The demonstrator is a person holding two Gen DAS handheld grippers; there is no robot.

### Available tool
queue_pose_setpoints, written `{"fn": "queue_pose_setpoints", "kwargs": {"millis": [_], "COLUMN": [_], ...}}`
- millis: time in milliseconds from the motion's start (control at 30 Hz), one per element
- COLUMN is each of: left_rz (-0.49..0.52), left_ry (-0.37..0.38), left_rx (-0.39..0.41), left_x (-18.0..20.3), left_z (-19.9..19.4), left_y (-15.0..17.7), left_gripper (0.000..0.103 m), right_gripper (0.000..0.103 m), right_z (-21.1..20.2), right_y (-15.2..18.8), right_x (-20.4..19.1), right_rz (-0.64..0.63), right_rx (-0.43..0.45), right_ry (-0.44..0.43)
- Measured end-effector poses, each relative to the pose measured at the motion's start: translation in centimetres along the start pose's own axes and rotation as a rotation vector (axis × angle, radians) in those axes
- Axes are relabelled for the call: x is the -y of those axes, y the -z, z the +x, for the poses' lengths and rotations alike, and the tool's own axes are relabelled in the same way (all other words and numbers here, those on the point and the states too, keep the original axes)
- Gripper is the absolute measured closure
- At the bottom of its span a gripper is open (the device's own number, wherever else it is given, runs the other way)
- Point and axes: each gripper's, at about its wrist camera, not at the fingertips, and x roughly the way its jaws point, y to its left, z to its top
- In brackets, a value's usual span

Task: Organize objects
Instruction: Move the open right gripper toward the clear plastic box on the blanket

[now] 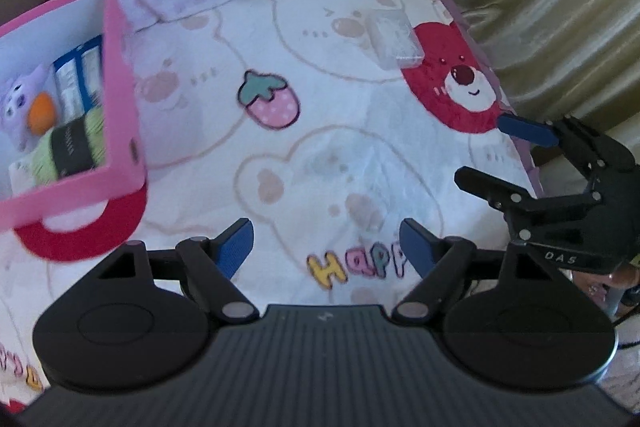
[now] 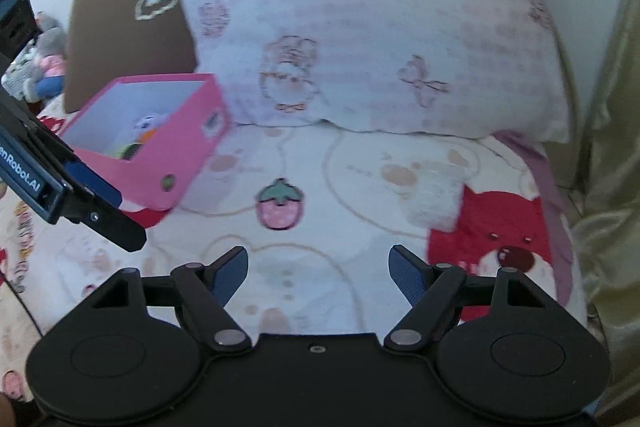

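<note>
You held both the left gripper (image 1: 326, 247) and right gripper (image 2: 320, 273) apart and empty over the bed (image 1: 320, 155). That suited reaching the clear packet (image 1: 394, 41), the one thing lying outside the pink box (image 1: 120, 75).

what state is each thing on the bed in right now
pink box: open, no lid on, toys and packs inside
clear plastic case: lying flat on the blanket, outside the box
left hand-held gripper: open, empty
right hand-held gripper: open, empty
pillow: lying at the bed's head
</note>
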Motion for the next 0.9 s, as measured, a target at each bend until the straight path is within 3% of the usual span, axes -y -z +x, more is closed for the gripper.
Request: {"fn": "queue_pose_setpoints", "kwargs": {"millis": [67,267,533,733,900], "left_rz": [0.010,0.008,-0.039,-0.044,-0.092], "left_ry": [0.005,0.016,0.067,0.080,0.162], "left_rx": [0.010,0.068,0.138,0.226,0.240], "left_x": [0.4,1.2,1.6,1.9,1.2], "left_z": [0.9,3.1,7.5,10.5,12.2], "left_y": [-0.9,-3.3,-6.7,-8.9,-10.7], "left_gripper": [0.023,0.023,0.019,0.016,0.016], "right_gripper": [0.016,0.016,0.012,0.012,0.012], "right_z": [0.6,3.1,5.1,8.6,12.3], "right_y": [0.3,0.2,-1.0,-1.5,-1.6], "right_x": [0.8,2.7,4.5,5.9,6.1], "right_rz": [0.000,-0.011,-0.008,0.038,-0.014], "right_rx": [0.012,0.040,0.099,0.064,0.031], "right_ry": [0.030,0.103,0.049,0.092,0.158]}}
